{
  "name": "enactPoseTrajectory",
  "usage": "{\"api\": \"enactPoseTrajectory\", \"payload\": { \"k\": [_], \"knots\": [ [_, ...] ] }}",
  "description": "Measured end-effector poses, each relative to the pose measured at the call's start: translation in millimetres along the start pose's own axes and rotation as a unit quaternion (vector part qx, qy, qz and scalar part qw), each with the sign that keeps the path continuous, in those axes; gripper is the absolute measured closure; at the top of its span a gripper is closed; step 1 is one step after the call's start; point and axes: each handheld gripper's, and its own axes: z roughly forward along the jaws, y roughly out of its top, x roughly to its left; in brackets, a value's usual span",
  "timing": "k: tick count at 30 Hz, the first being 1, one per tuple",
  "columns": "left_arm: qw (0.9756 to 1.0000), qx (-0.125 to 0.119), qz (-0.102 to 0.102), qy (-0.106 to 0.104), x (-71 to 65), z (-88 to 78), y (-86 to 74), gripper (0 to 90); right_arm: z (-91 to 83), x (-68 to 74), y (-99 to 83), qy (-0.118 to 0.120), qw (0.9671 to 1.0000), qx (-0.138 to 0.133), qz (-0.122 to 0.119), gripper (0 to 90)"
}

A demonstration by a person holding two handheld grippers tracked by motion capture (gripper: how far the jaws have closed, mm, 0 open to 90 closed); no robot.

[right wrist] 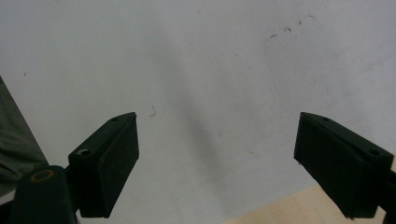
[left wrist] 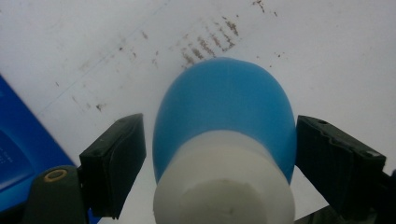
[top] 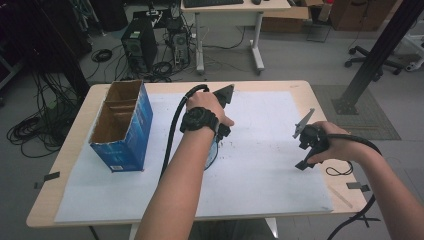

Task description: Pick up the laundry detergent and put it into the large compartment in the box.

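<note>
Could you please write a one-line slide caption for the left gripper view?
Left hand-held gripper straddling a blue-and-white bottle above the scuffed white sheet.

Grey floor (top: 300,60), tangled cables (top: 35,130)

An open blue box (top: 122,125) was seen at the counter's (top: 300,90) left, while both tongs (top: 223,131) (top: 306,150) were held over white paper (top: 260,165).
</note>
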Motion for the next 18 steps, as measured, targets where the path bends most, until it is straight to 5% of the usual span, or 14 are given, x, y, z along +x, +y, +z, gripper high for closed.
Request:
{"api": "enactPoseTrajectory", "payload": {
  "k": [18],
  "knots": [
    [0.9999, 0.009, 0.001, -0.004, 1.1, 6.1, 0.3, 30.4, 2.9, -0.5, -2.3, 0.002, 1.0000, -0.001, 0.002, 13.8]
  ]
}}
